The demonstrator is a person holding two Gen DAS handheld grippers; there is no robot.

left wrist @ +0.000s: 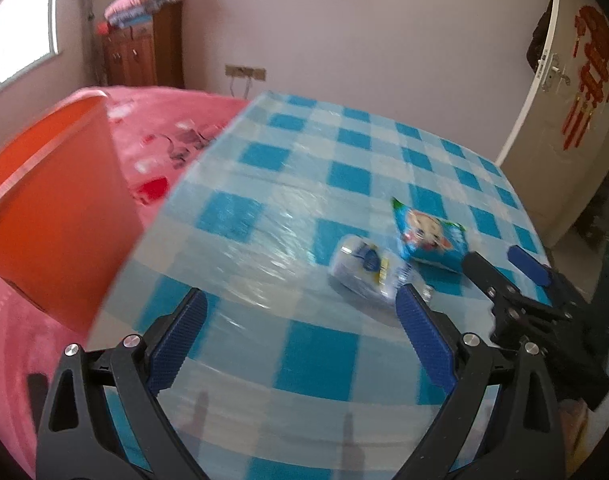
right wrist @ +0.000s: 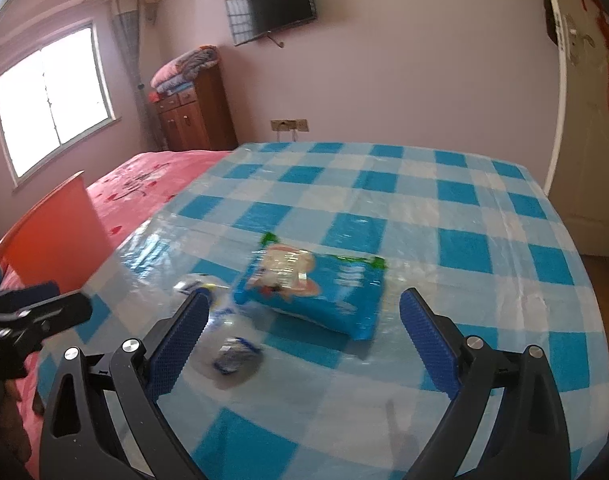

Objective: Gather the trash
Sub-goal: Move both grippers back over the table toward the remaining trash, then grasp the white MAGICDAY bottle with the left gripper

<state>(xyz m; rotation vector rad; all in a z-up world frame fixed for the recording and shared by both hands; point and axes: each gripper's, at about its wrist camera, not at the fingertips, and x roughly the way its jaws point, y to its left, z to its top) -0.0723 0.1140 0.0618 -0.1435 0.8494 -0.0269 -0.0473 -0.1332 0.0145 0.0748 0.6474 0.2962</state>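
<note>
A bench (right wrist: pixel 444 216) covered in a blue-and-white checked cloth holds two pieces of trash lying close together: a blue snack packet (right wrist: pixel 316 288) and a crumpled clear plastic bottle (left wrist: pixel 364 268). Both tools hover above the cloth with fingers spread wide, grasping nothing: the left tool (left wrist: pixel 300 320) just beside the bottle, the right tool (right wrist: pixel 304 320) facing the packet. An orange bin (left wrist: pixel 52 208) stands by the bench's left edge, against a pink bed (right wrist: pixel 152 176).

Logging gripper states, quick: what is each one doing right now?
Left gripper: open, holding nothing.
Right gripper: open, holding nothing, facing the blue snack packet.
</note>
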